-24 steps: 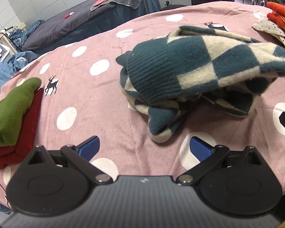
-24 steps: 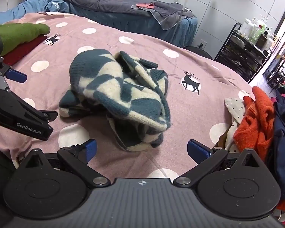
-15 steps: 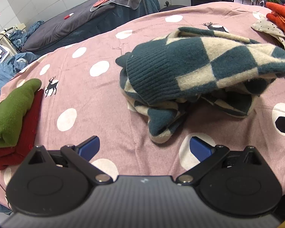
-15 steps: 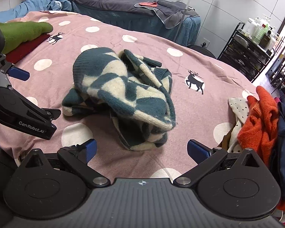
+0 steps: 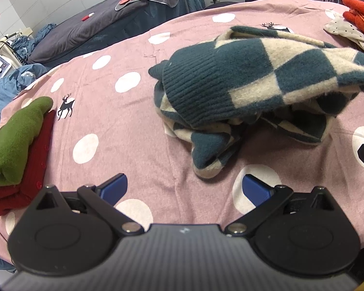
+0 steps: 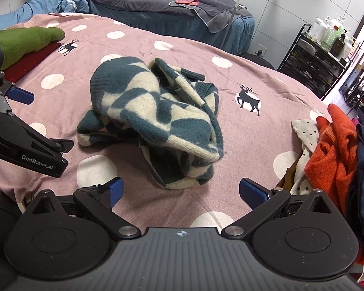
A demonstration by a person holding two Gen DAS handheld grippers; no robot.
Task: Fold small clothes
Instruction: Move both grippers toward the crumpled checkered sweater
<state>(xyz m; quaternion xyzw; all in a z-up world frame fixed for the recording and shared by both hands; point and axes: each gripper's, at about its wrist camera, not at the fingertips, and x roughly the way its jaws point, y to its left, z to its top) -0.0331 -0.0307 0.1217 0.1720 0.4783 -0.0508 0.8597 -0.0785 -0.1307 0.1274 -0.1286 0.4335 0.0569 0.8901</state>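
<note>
A crumpled teal-and-cream checked sweater [image 5: 250, 92] [image 6: 155, 121] lies in a heap in the middle of the pink spotted bedcover [image 5: 123, 131] [image 6: 250, 135]. My left gripper [image 5: 184, 189] hovers near the front edge, short of the sweater's lowest corner, jaws wide open with nothing between them. My right gripper [image 6: 179, 191] also stands open and empty, just in front of the sweater's near hem. The left gripper's body [image 6: 29, 145] shows at the left edge of the right wrist view. A blue fingertip [image 5: 254, 189] sits over a white spot.
Folded green and red garments [image 5: 17, 140] [image 6: 26, 46] are stacked at the bed's left edge. A pile of orange, dotted cream and dark clothes [image 6: 335, 150] [image 5: 354, 19] lies at the right. Behind stand a grey massage bed [image 6: 172, 12] and a black shelf trolley [image 6: 320, 53].
The right wrist view has shifted slightly, so the sweater sits a little further right and lower in it. The left gripper's view is almost the same. Both grippers stay open.
</note>
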